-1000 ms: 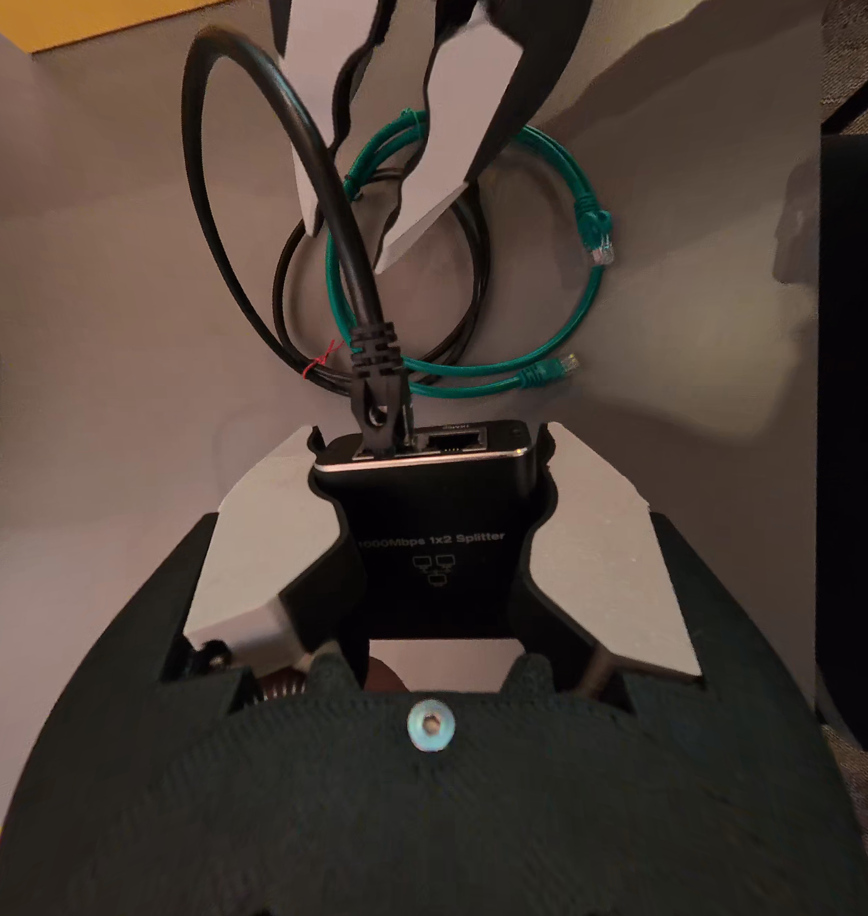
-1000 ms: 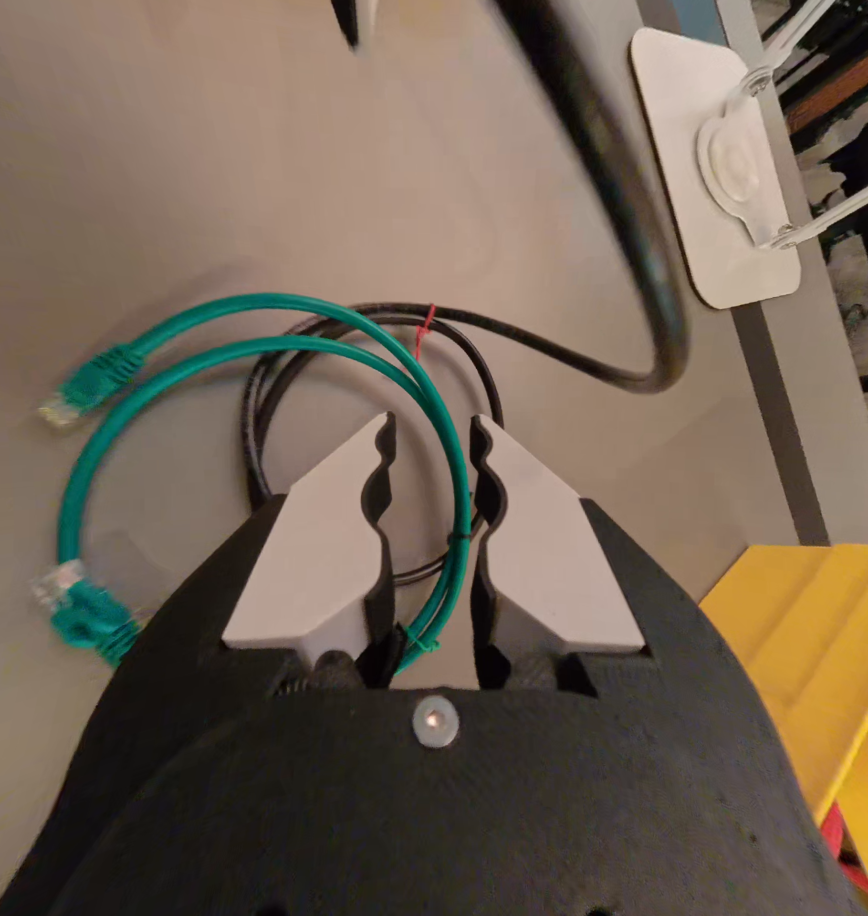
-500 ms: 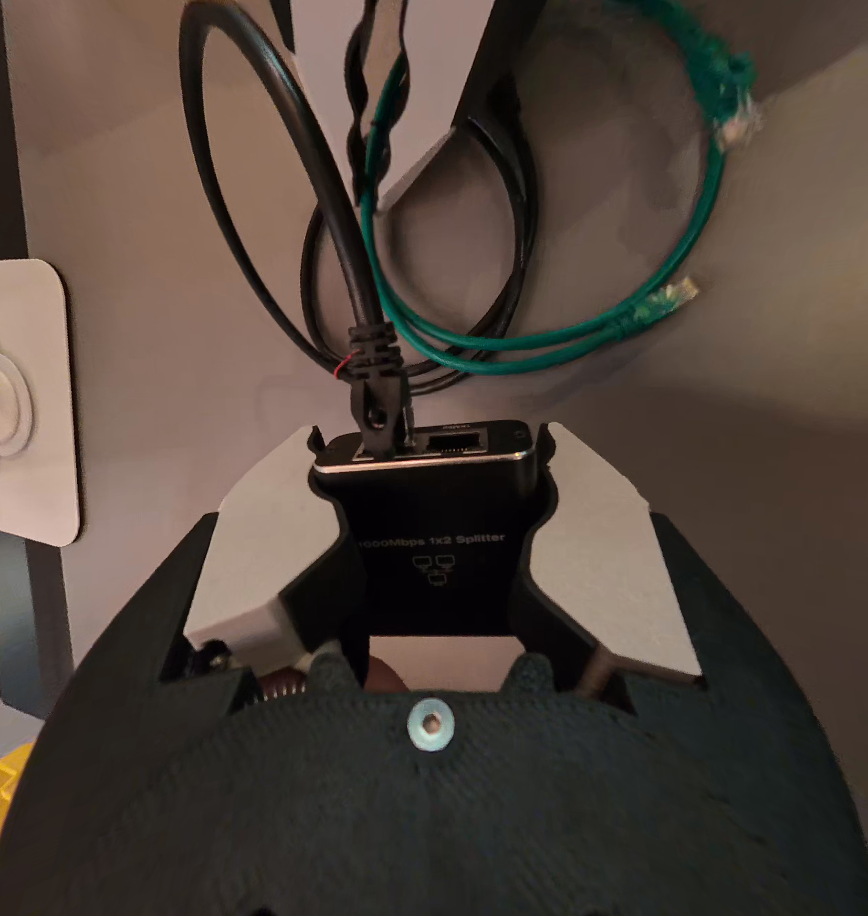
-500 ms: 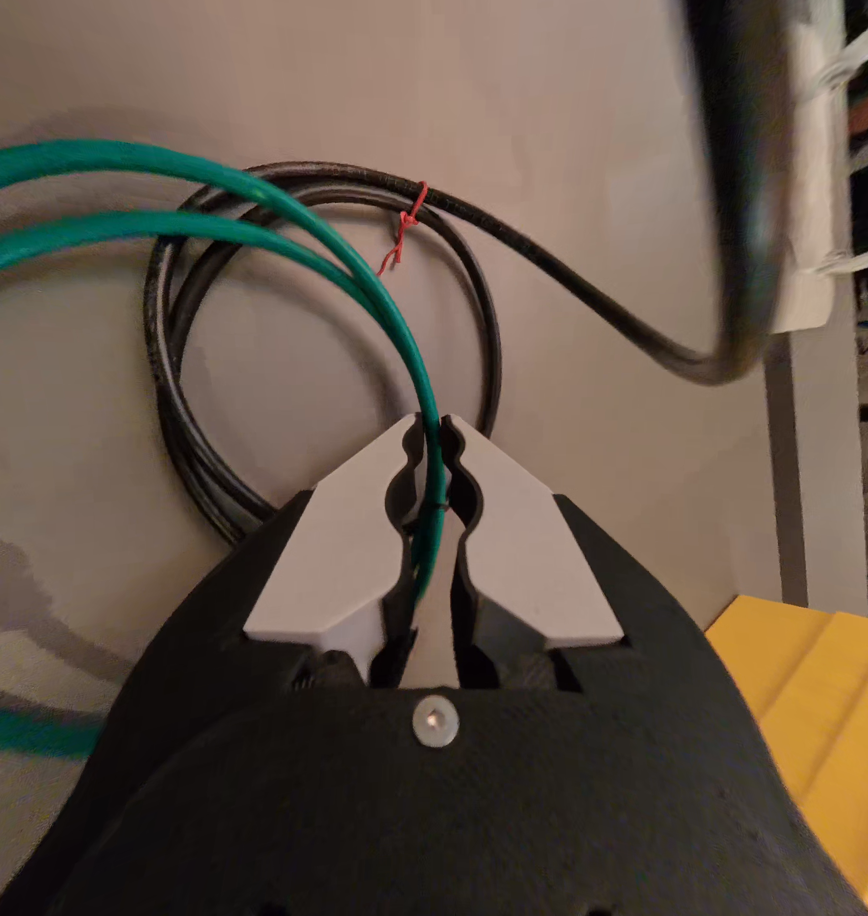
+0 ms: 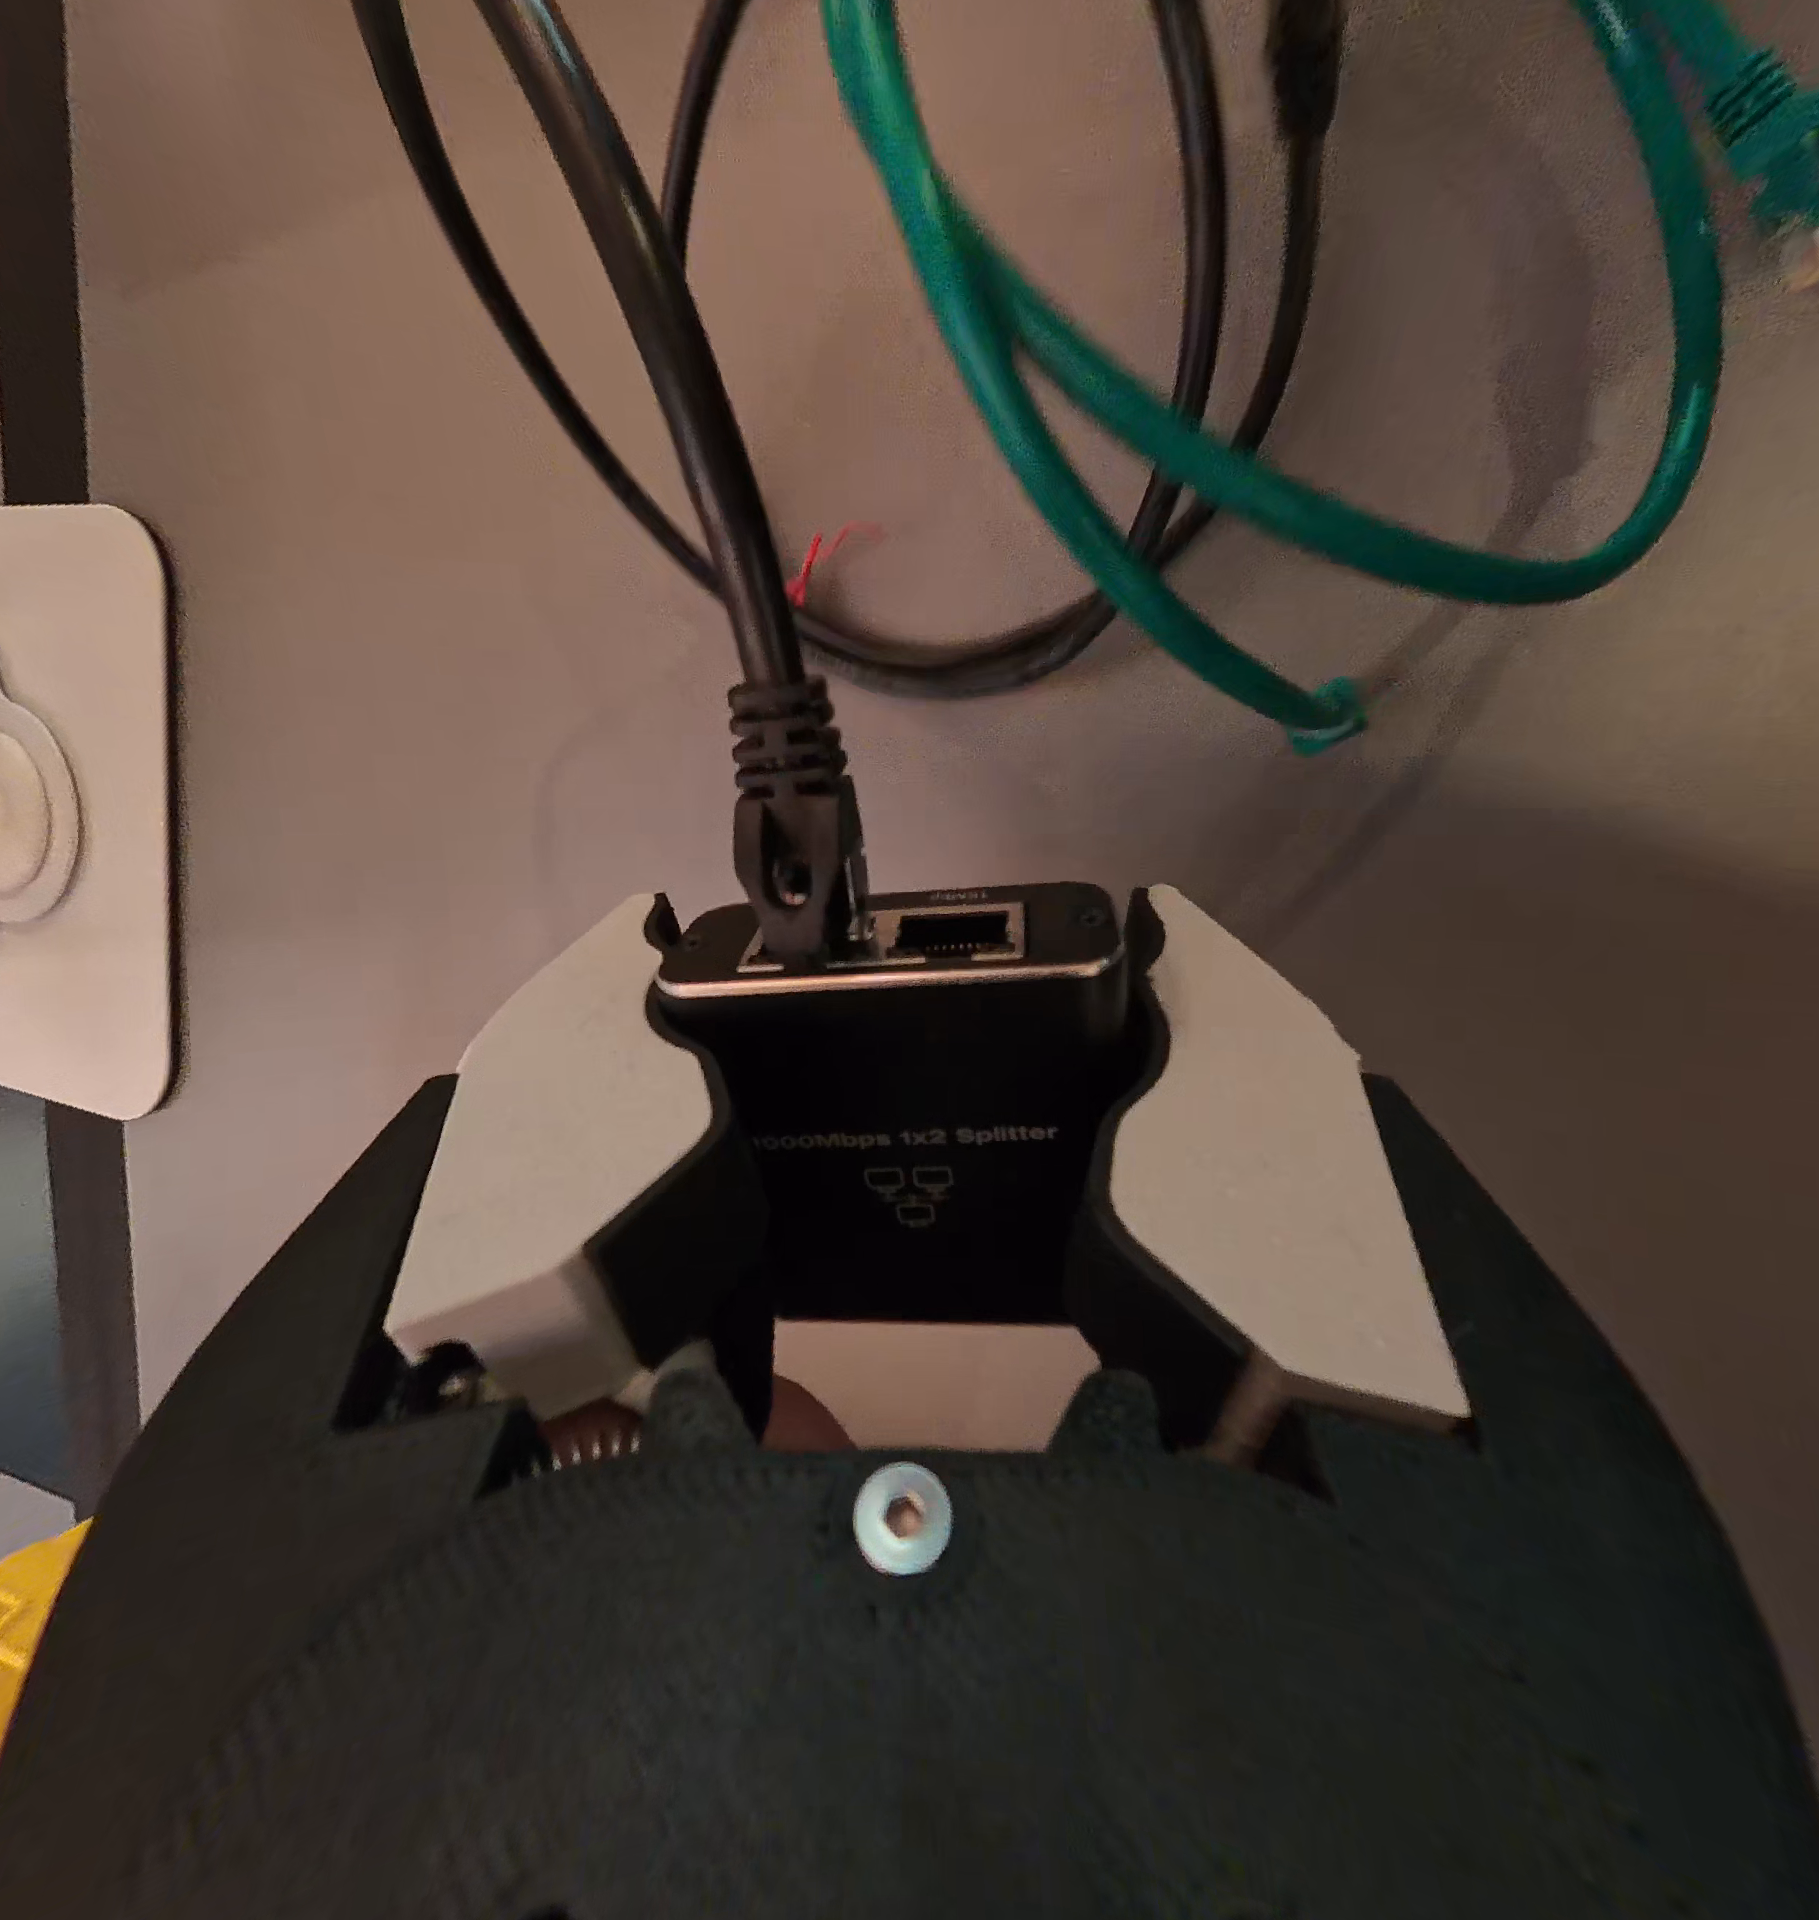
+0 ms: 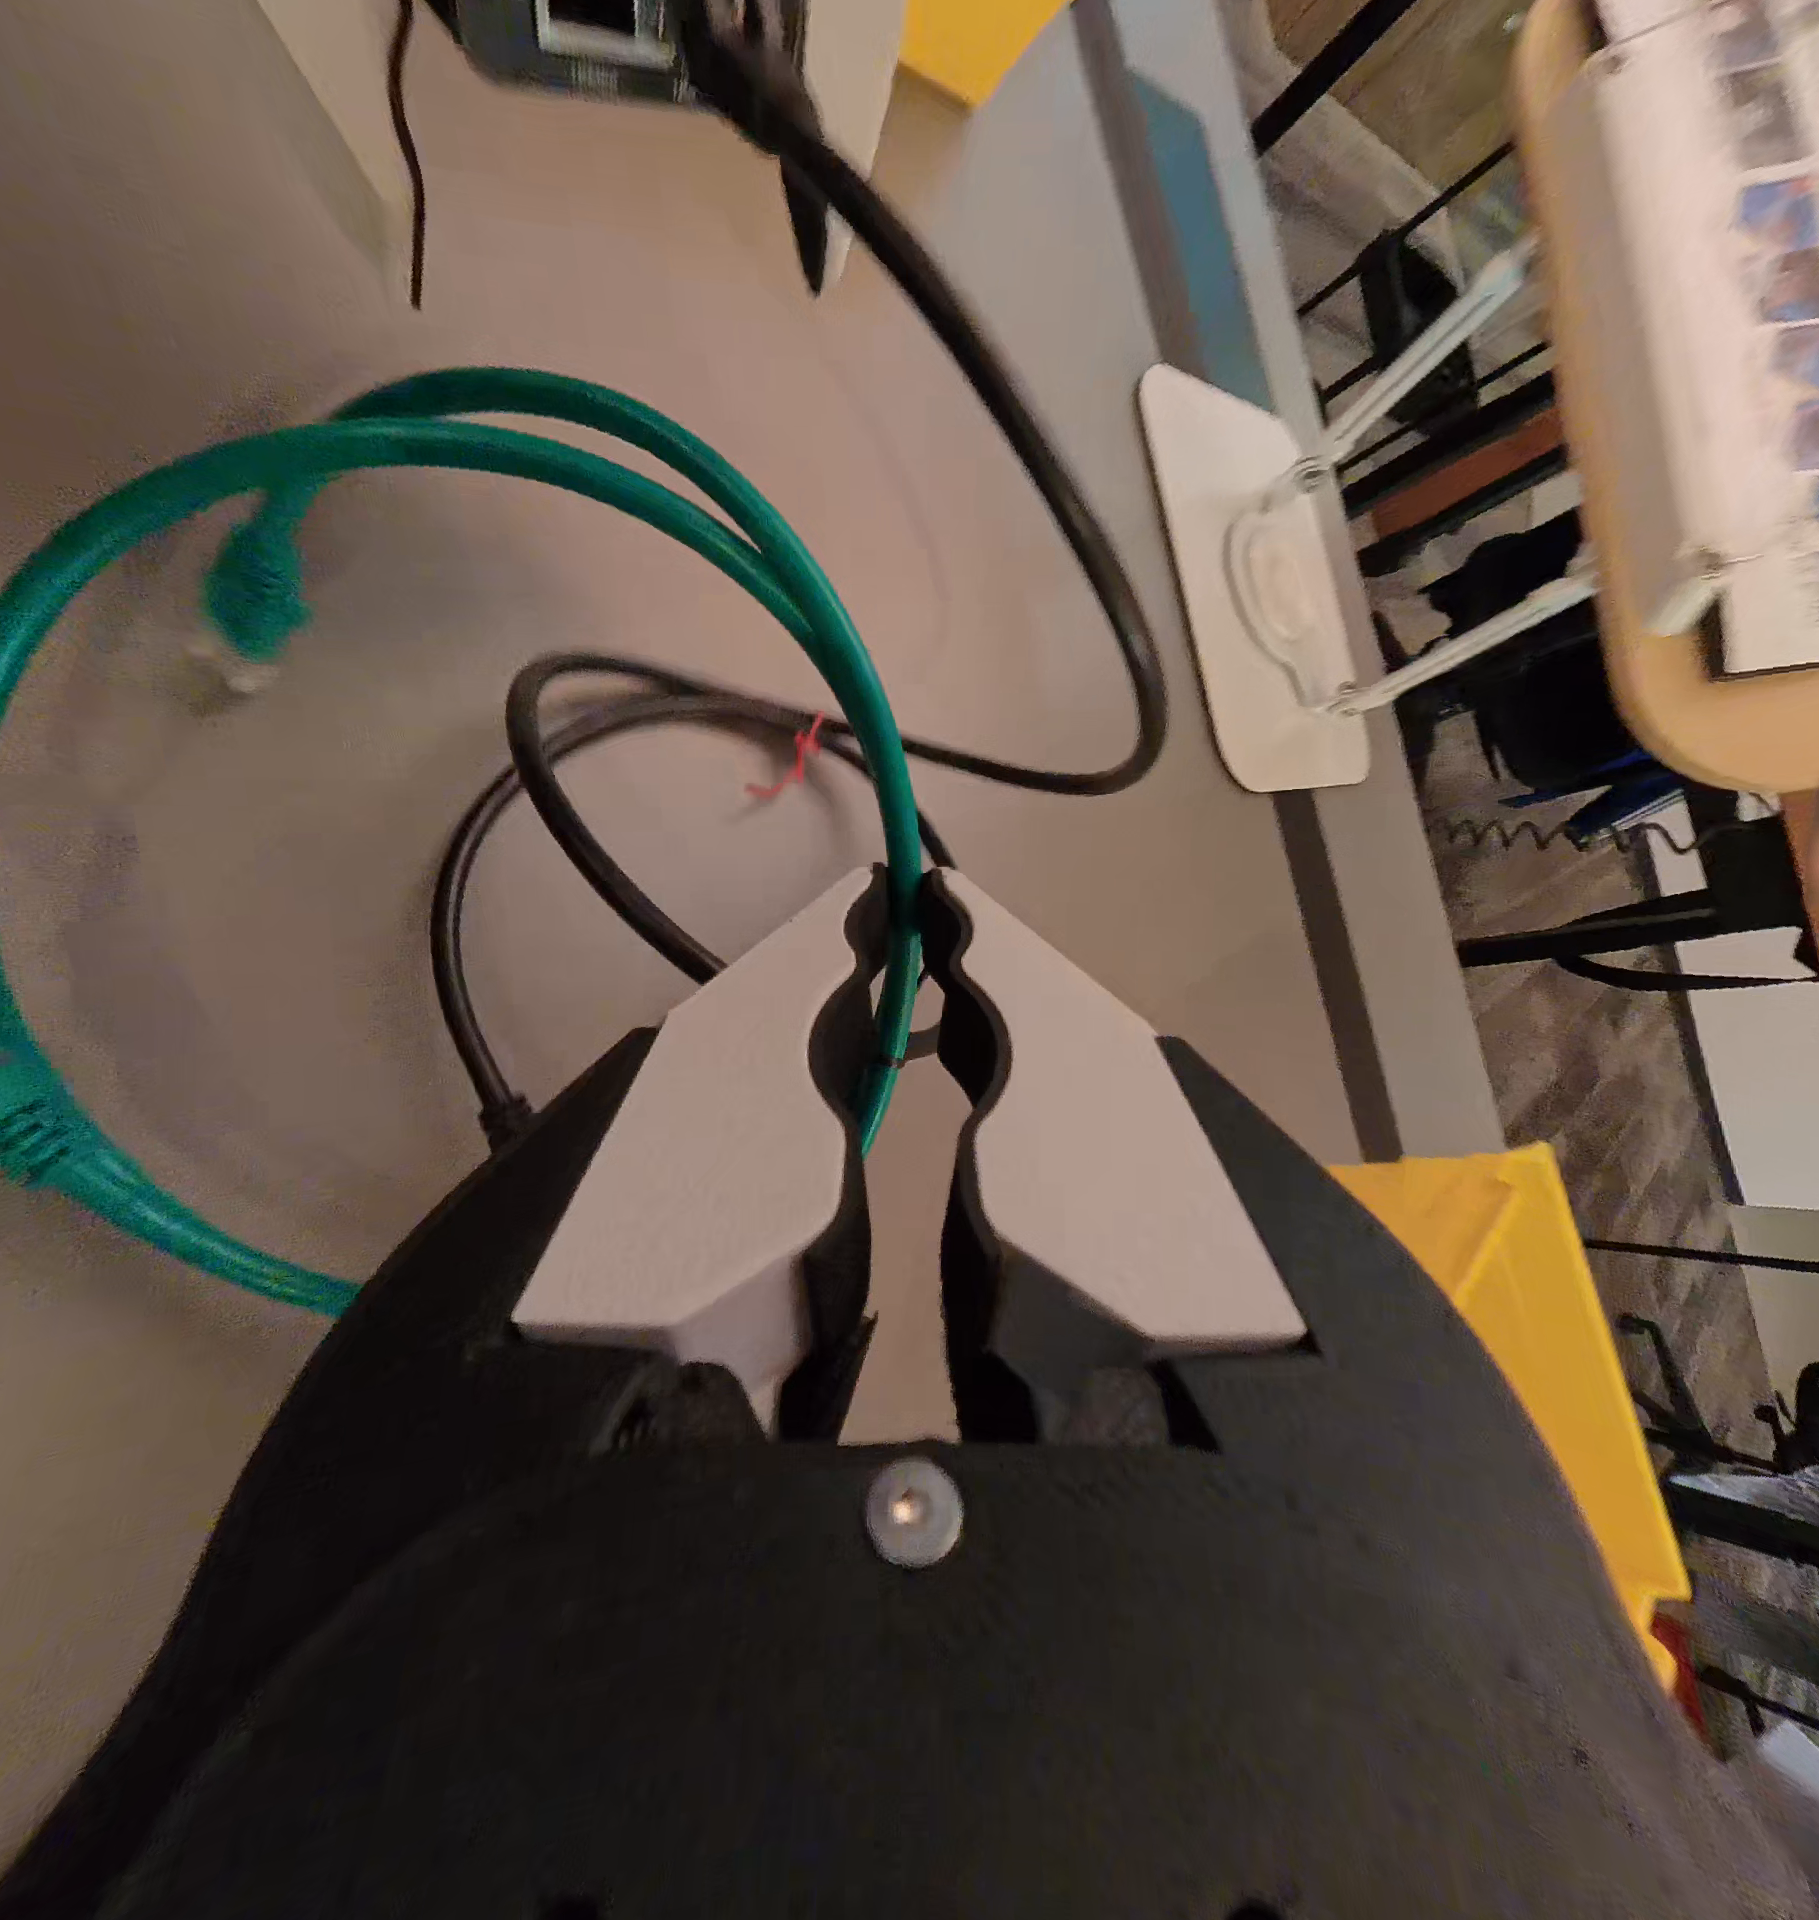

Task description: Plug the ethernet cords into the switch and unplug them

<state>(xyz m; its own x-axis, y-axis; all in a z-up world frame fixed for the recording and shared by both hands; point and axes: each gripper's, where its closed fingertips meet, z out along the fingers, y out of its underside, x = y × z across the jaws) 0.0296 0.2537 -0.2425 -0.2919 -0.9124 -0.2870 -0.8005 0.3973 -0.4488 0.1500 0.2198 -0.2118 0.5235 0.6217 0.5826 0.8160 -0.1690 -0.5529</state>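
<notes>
In the left wrist view my left gripper [image 5: 905, 920] is shut on the black switch [image 5: 915, 1101], one finger on each side. A black cord's plug [image 5: 791, 831] sits in the switch's left port; the right port [image 5: 955, 930] is empty. The black cord's coil [image 5: 988, 665] lies on the grey table. The looped green cord [image 5: 1196, 468] hangs above it, one plug [image 5: 1778, 135] at top right. In the right wrist view my right gripper [image 6: 900, 894] is shut on the green cord [image 6: 572, 436] at the fingertips. Its two plugs [image 6: 256, 592] dangle at the left. The switch [image 6: 593, 42] shows at the top edge.
A white pad [image 6: 1269, 582] lies near the table's edge; it also shows at the left in the left wrist view [image 5: 53, 810]. A yellow bin [image 6: 1487, 1299] stands by the right gripper. Chairs and another table stand beyond the edge. My hands' fingertips stand some 12 cm from each other.
My right gripper closed on the green cord and lifted its loop off the table, pulling back out of the left wrist view. My left gripper kept hold of the switch.
</notes>
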